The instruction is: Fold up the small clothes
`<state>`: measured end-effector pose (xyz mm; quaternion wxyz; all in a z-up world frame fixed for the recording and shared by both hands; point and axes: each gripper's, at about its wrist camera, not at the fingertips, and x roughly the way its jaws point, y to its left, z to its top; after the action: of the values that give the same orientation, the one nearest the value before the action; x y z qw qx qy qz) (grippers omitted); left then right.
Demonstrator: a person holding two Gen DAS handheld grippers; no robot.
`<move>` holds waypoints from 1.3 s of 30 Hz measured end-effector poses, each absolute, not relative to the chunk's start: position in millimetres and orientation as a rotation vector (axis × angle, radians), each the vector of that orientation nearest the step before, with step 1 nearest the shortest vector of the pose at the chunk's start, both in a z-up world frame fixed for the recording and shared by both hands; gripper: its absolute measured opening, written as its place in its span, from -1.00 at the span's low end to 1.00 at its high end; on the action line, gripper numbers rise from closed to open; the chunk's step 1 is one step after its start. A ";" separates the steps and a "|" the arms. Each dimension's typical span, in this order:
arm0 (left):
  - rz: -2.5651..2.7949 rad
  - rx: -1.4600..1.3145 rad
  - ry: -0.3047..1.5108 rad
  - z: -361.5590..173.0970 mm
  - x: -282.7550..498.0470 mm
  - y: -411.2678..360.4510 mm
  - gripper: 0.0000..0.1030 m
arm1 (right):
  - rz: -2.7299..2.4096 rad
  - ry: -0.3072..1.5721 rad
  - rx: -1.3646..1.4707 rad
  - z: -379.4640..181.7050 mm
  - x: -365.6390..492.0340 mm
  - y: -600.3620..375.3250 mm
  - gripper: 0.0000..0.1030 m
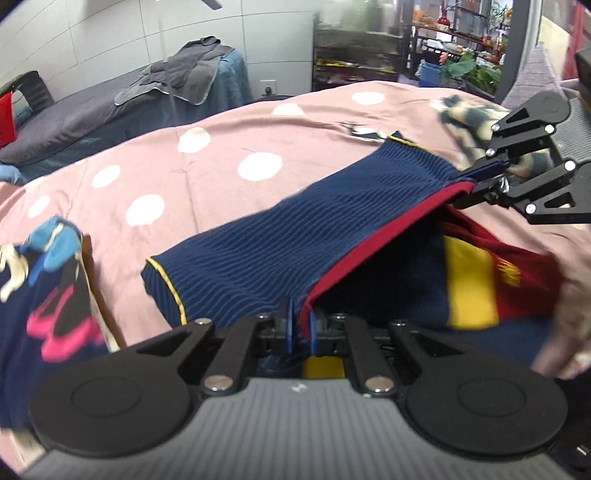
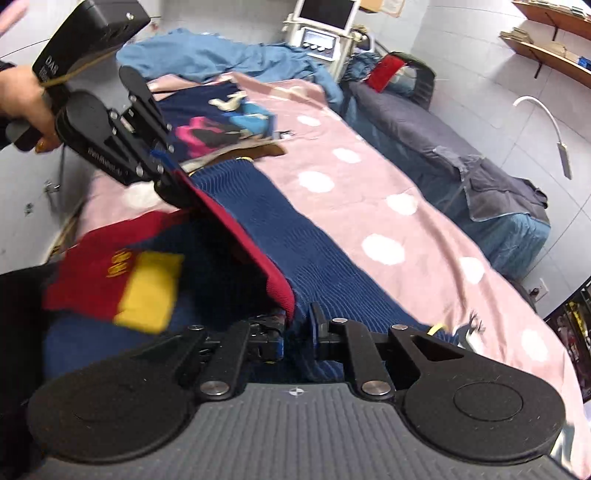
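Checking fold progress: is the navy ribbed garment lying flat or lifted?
Lifted along one edge. The left gripper and right gripper each pinch the navy garment by its red hem, raised above the pink spotted cover.

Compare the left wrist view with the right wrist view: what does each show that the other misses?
Only the left wrist view shows the patterned dark-and-cream cloth beyond the right gripper and shelves of goods.

Only the right wrist view shows the hand holding the left gripper, the screen on a stand and wall shelves.

Both show the navy ribbed garment held by its red edge over the pink dotted sheet.
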<state>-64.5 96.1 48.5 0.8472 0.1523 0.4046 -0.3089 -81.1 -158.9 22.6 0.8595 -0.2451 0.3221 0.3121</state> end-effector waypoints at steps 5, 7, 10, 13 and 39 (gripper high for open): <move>-0.638 0.270 0.902 51.9 -129.1 104.9 -0.84 | 0.679 0.706 -0.519 21.3 -134.5 -152.3 -0.58; -0.631 0.245 0.950 44.7 -150.3 106.9 -0.84 | 0.686 0.720 -0.516 18.4 -150.7 -148.9 -0.58; -0.623 0.231 1.023 30.9 -171.7 113.0 -0.83 | 0.700 0.750 -0.528 11.0 -174.6 -145.4 -0.59; -0.630 0.230 1.080 16.2 -182.5 113.5 -0.83 | 0.709 0.780 -0.550 0.6 -190.6 -142.7 -0.59; -0.650 0.195 0.968 20.5 -162.3 118.2 0.79 | 0.543 0.673 -0.201 22.0 -186.9 -178.0 0.98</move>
<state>-162.3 118.2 20.5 0.8302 0.0921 0.4565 -0.3063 -186.9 -178.0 22.0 0.9030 -0.0973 0.3255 0.2628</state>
